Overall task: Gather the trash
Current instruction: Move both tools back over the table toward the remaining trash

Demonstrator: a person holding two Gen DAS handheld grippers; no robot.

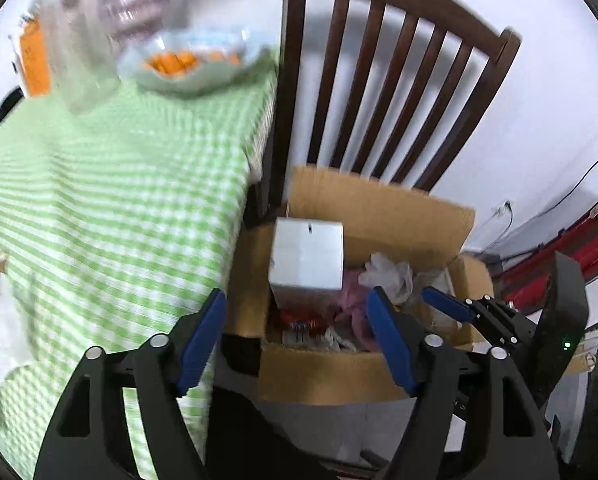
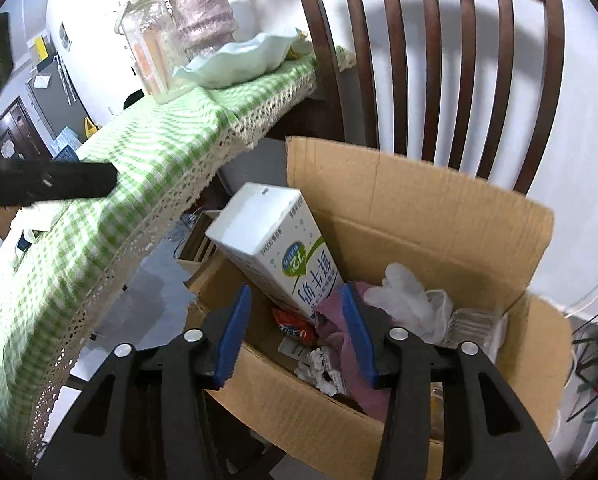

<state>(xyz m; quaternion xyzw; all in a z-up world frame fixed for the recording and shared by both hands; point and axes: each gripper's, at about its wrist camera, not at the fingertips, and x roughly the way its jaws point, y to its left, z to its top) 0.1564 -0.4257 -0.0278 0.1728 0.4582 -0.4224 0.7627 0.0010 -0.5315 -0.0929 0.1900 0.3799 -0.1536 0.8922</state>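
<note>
Both hand-held grippers angle steeply down over the cardboard box (image 2: 419,216). The left hand-held gripper (image 1: 295,340) stands wide, empty; the right hand-held gripper (image 2: 295,332) is partly open, empty. The milk carton (image 2: 275,244) stands inverted in the box, its long axis tilted toward upper left. Only the left view, blurred, shows apparently orange pieces in the bowl (image 1: 191,60) on the tabletop (image 1: 111,184).

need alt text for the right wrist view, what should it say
An open tool with blue pads hangs empty over a cardboard box of trash, where a milk carton leans upside down among a white glove, pink cloth and wrappers. Left of it runs a table with a green checked cloth; a dark wooden chair stands behind.
</note>
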